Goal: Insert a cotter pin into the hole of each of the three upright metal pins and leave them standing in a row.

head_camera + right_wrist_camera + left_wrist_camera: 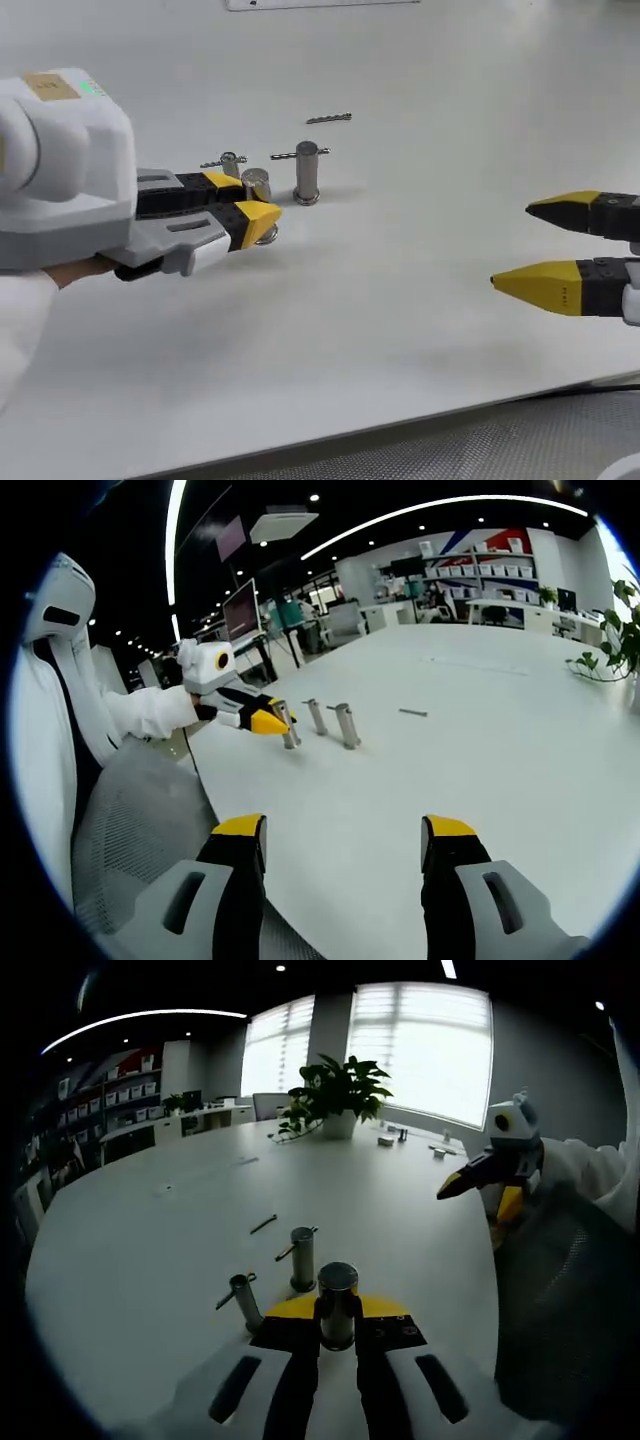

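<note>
We see the left claw (252,208) closed on the gripped pin (257,184). The yellow tips clamp it on both sides, about mid-height. In the left gripper view the gripped pin (338,1302) stands upright between the jaws, right at the tips, with its flat top above them. Its base is at the white surface (400,330); we can't tell if it touches.

The front pin (307,172) stands upright on the surface just ahead of the left claw's tips, apart from them. The front cotter pin (284,155) runs through it near the top and sticks out sideways. In the left gripper view the front pin (302,1257) is ahead and slightly left of the tips.

The side pin (232,164) is just beside the left claw on its left, partly hidden behind the jaw. The side cotter pin (212,162) crosses its top. The left gripper view also has the side pin (245,1302), left of the tips.

The loose cotter pin (328,119) lies flat on the surface, ahead-left of the left claw and beyond the front pin.

The right claw (510,245) is wide open and holds nothing. It is off the surface, well apart from the pins, with its tips pointing toward them. In the right gripper view its own jaws are spread (343,830). Far ahead of them are the left claw (262,720), the gripped pin (288,726), the side pin (317,717) and the front pin (347,726) in a line. The loose cotter pin (412,713) is to their right.
</note>
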Tool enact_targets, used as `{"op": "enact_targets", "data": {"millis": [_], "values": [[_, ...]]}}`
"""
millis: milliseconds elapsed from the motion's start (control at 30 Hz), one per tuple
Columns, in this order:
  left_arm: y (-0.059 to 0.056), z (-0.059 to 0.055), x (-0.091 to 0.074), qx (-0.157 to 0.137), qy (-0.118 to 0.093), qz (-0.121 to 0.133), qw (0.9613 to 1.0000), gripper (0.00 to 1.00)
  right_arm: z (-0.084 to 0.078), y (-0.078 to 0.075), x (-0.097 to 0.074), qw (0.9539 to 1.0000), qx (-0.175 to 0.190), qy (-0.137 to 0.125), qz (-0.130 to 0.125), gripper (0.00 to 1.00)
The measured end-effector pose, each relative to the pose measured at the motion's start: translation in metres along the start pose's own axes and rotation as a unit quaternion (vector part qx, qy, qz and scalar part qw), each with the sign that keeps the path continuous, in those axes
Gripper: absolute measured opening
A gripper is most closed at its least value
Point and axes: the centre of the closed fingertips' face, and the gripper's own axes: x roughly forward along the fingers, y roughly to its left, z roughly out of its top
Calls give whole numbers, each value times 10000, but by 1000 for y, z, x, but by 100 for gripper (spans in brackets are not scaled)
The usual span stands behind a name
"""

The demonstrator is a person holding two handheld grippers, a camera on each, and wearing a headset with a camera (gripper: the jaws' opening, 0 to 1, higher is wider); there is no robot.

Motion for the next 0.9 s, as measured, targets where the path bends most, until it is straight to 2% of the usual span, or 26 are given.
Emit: {"op": "enact_targets", "data": {"millis": [167, 267, 467, 800, 900], "values": [[1, -14, 5, 118, 210, -22, 9997, 9, -2, 2, 1, 10000, 27, 24, 26, 59], [2, -18, 8, 43, 237, -29, 9997, 9, -3, 2, 1, 10000, 45, 33, 33, 59], [2, -28, 12, 140, 415, -17, 9990, 9, -4, 3, 1, 10000, 66, 55, 49, 59], [6, -29, 8, -60, 200, -38, 9998, 10, -6, 1, 3, 9999, 82, 58, 91, 59], [3, -30, 8, 161, 221, -54, 9996, 10, -5, 2, 4, 9999, 72, 44, 121, 59]]}}
